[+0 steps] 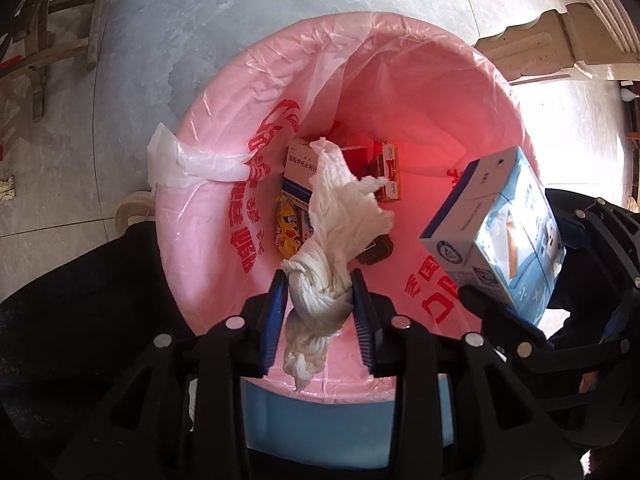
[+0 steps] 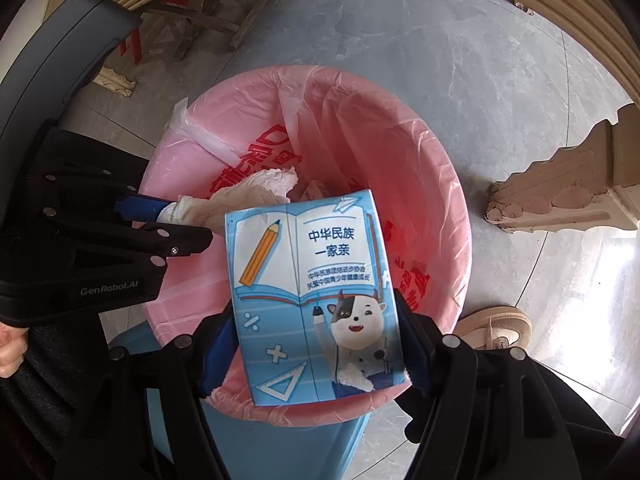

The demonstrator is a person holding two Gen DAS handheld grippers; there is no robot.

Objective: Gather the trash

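Holding over the pink-lined bin (image 1: 224, 92): twisted white tissue (image 1: 320, 280) between the left gripper (image 1: 320, 312) pads, jaws partly parted yet touching its sides; blue milk carton (image 2: 312, 300) clamped across its width in the right gripper (image 2: 316, 344), above the bin's near rim. Already inside the bin: small boxes (image 1: 298, 168), a yellow wrapper (image 1: 288, 232). Step judged: dropping both items. Next: widening both jaws fully, then lifting clear of the liner.
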